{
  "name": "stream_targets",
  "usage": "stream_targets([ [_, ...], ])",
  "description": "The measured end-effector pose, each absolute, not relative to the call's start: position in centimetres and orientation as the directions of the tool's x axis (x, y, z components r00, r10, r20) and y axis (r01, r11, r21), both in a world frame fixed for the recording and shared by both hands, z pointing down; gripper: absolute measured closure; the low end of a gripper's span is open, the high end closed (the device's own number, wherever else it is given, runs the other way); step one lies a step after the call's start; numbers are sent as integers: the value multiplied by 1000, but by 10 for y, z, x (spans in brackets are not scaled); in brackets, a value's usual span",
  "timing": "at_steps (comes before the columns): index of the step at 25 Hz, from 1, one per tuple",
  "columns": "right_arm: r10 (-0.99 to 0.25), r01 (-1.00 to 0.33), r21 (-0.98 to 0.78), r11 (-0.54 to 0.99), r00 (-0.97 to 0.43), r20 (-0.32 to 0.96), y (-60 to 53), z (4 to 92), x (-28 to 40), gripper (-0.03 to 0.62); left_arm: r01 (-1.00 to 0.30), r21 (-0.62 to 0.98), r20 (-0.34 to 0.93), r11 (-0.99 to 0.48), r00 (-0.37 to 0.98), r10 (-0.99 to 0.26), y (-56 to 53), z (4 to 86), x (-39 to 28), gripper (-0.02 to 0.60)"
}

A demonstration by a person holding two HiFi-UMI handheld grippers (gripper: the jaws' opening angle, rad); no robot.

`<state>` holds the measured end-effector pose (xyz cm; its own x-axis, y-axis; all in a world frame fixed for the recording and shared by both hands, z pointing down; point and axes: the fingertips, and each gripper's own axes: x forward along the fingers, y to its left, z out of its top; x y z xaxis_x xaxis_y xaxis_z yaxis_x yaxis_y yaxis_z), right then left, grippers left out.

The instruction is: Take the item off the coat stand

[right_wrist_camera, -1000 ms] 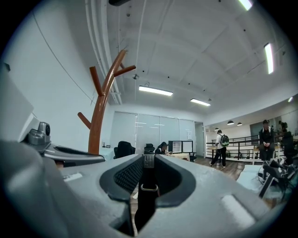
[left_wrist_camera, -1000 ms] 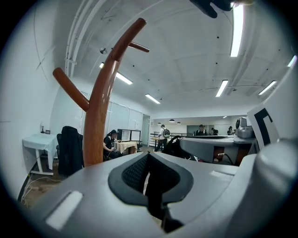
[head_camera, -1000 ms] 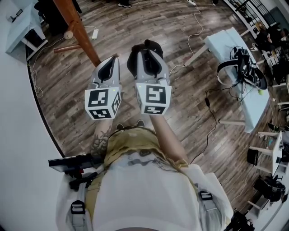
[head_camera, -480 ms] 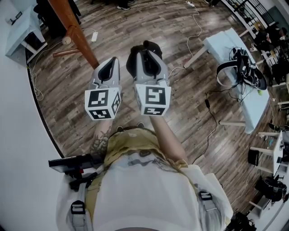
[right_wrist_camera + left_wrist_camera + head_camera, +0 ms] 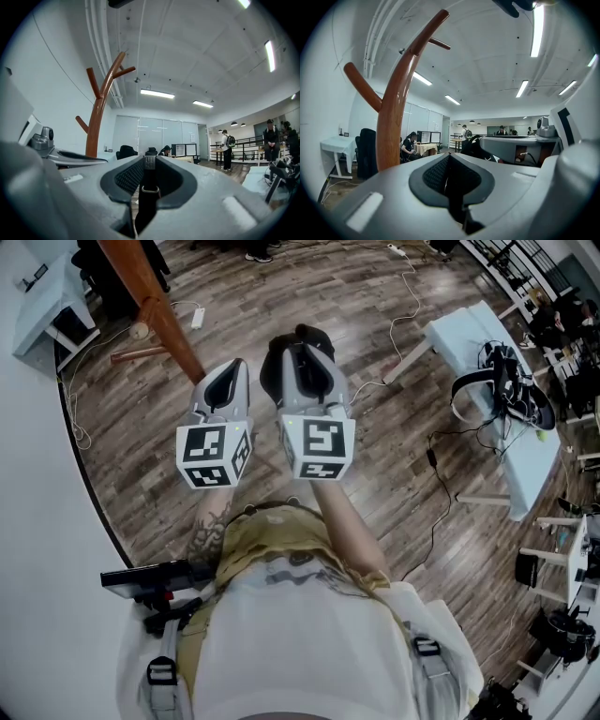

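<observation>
The brown wooden coat stand (image 5: 150, 301) rises at the upper left of the head view, with bare pegs in the left gripper view (image 5: 393, 117) and farther off in the right gripper view (image 5: 98, 112). My right gripper (image 5: 305, 348) is shut on a black strap with a metal buckle (image 5: 146, 197). The black item (image 5: 317, 334) bunches around that gripper's tip, clear of the stand. My left gripper (image 5: 228, 371) is held beside it, to the right of the stand's pole. Its jaws (image 5: 447, 161) are shut, with nothing between them.
A white table (image 5: 487, 343) at the right carries a headset and cables (image 5: 506, 381). Another white desk (image 5: 37, 287) stands at the upper left by the white wall. Cords (image 5: 431, 456) trail over the wooden floor. People sit and stand far off in the room.
</observation>
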<state>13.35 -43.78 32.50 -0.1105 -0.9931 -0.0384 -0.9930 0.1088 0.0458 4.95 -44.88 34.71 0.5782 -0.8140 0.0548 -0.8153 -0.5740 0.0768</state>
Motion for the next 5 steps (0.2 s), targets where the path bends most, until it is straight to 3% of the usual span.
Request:
stream_targets([
  [5,-992,-991,33,127,-128,-23,-438,328,137,514,-816,72,52,-574,578,-814,-450,343,56,580],
])
